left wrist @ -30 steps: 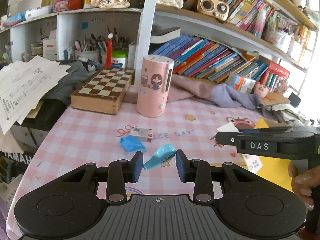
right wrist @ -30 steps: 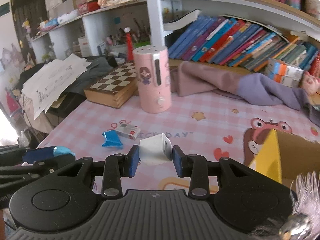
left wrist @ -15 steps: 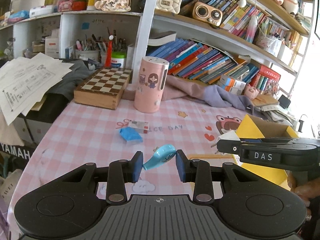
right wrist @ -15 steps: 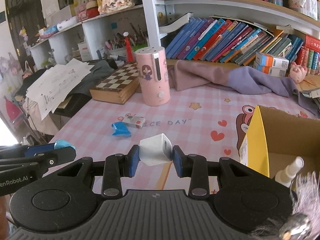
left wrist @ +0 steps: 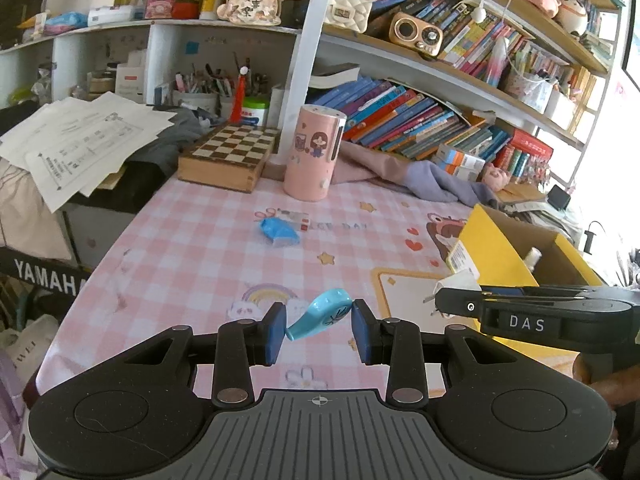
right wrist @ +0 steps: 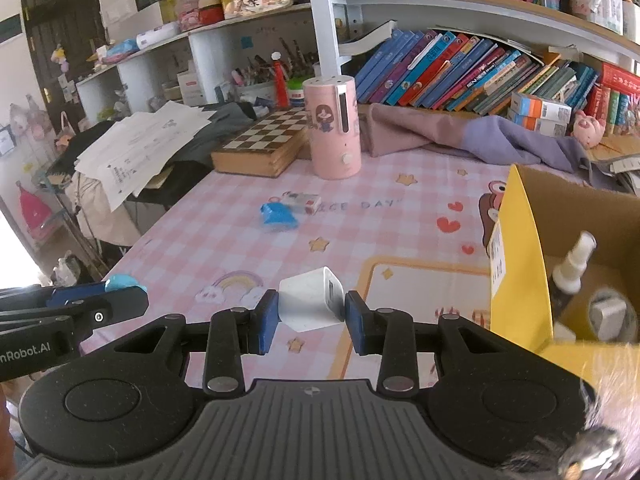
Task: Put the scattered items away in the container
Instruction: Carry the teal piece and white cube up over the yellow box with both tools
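Observation:
My left gripper is shut on a light blue whale-shaped item, held above the pink checked tablecloth. My right gripper is shut on a white charger cube; in the left wrist view the right gripper shows from the side, beside the yellow cardboard box. The box stands at the right with a white spray bottle and other items inside. A blue packet and a small white-and-red box lie on the cloth. The left gripper's tip shows at the left of the right wrist view.
A pink cylindrical humidifier and a wooden chessboard box stand at the back of the table. Purple cloth lies under the bookshelf. Loose papers hang over the table's left side. A person's hand holds the right gripper.
Both grippers have drawn back toward the table's near side and rightward, each still holding its item. The yellow box has come into fuller view at the right.

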Action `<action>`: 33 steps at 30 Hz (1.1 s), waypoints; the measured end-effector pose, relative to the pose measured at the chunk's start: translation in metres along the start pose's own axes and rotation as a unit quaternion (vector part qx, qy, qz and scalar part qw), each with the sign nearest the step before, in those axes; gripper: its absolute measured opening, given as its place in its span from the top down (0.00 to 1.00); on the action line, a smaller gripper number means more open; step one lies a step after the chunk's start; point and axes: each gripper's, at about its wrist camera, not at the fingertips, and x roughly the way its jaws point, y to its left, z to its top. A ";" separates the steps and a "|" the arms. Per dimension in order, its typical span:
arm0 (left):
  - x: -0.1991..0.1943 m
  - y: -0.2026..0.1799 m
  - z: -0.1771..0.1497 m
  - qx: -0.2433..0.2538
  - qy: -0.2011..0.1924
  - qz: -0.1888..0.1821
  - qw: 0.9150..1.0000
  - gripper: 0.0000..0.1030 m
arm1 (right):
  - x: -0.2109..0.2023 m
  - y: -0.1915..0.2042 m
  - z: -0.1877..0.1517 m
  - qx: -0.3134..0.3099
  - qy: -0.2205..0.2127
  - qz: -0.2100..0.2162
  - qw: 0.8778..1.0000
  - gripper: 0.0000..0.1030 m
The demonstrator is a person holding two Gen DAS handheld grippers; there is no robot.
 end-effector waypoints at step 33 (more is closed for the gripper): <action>-0.010 -0.084 -0.047 0.101 0.065 -0.157 0.980 0.67 | -0.110 -0.045 -0.108 0.130 0.013 -0.143 0.981 0.68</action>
